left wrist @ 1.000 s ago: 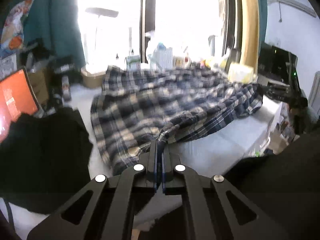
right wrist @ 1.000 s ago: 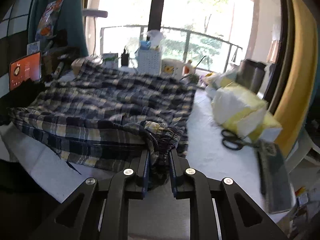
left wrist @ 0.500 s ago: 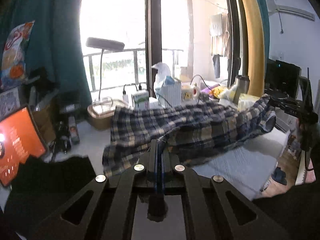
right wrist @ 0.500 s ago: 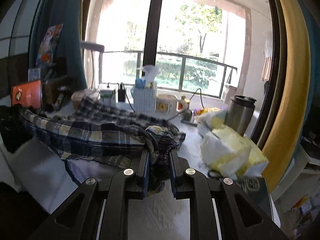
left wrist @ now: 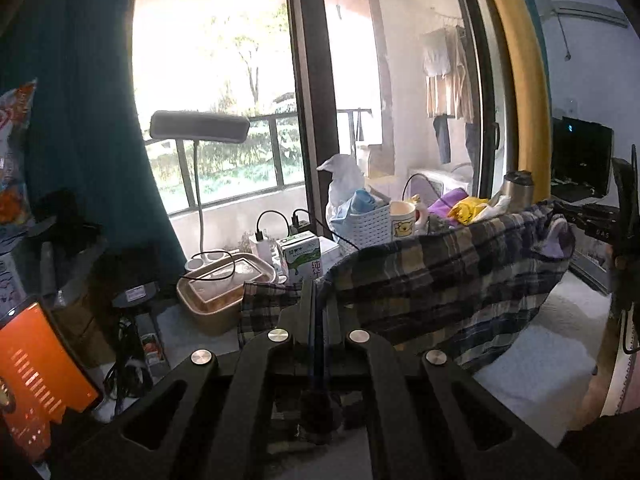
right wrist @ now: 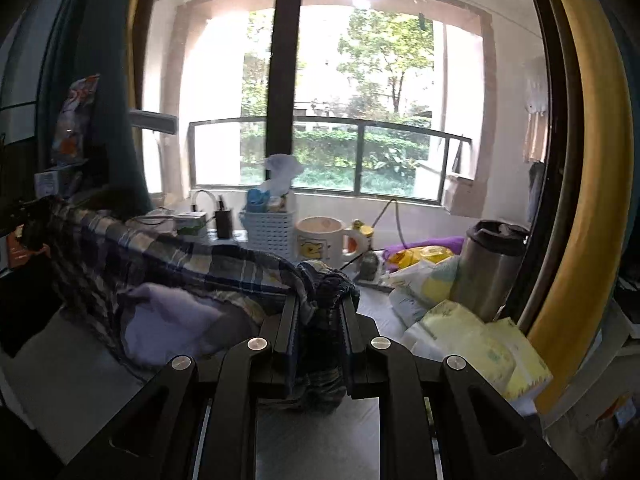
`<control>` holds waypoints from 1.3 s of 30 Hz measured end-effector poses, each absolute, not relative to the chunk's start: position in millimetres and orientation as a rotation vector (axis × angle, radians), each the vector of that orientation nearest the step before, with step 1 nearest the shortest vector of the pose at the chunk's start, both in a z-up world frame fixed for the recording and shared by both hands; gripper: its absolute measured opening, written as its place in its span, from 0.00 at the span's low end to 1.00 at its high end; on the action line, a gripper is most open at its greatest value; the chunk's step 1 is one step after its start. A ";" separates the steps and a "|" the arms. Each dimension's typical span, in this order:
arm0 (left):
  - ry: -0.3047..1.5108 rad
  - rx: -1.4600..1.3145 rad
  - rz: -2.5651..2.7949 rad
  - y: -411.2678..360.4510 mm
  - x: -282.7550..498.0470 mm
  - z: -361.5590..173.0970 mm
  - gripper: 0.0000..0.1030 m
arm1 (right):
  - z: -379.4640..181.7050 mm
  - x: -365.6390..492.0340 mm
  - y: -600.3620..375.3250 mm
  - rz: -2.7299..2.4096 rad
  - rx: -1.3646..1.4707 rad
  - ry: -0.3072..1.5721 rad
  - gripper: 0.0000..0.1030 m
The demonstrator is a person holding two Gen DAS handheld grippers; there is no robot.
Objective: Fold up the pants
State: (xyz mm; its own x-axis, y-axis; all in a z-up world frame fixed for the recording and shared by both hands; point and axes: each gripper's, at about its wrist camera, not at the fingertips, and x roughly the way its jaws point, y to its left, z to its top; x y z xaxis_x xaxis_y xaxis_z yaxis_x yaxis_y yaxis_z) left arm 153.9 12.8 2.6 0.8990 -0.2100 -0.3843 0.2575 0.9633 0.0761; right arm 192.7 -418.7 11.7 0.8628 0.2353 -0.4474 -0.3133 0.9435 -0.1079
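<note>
The plaid pants (left wrist: 440,276) hang in the air above the white tabletop (left wrist: 532,364), stretched between the two grippers, with the cloth sagging in the middle and its lower edge trailing close to the surface. In the left wrist view the left gripper (left wrist: 315,300) has its fingers pressed fully together, pinching a thin edge of the pants, and a bit of fabric pokes out behind them. In the right wrist view the right gripper (right wrist: 319,312) has its fingers closed on a thick bunched part of the pants (right wrist: 168,264), the gathered cloth filling the narrow gap between them and hanging down below. From there the fabric runs off to the left, and its pale inner side shows near the fold.

Behind the pants, along the window side of the tabletop, stand a white slotted basket (right wrist: 270,232) stuffed with bags, a mug (right wrist: 322,240) with a yellow cartoon picture, and a milk carton (left wrist: 300,258). A steel travel cup (right wrist: 490,268) stands at the right, beside yellow and white packets (right wrist: 476,340). A desk lamp (left wrist: 200,128) rises over a beige lidded box (left wrist: 224,286) at the left, and an orange lit screen (left wrist: 36,380) sits at the far left edge.
</note>
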 end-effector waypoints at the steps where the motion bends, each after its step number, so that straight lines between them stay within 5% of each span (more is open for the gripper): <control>1: 0.394 0.130 -0.242 12.0 162.9 1.1 0.01 | 10.9 200.5 -419.4 0.283 -0.175 0.448 0.17; 24: 0.629 0.122 -0.269 11.1 349.5 -54.0 0.06 | -57.8 372.8 -420.6 0.195 -0.175 0.631 0.17; 29: 0.633 0.090 -0.146 34.4 357.4 -60.2 0.46 | -79.4 399.7 -411.2 0.158 -0.219 0.691 0.17; 39: 0.792 0.023 -0.112 66.8 288.6 -97.2 0.58 | -91.4 408.9 -400.6 0.139 -0.291 0.737 0.24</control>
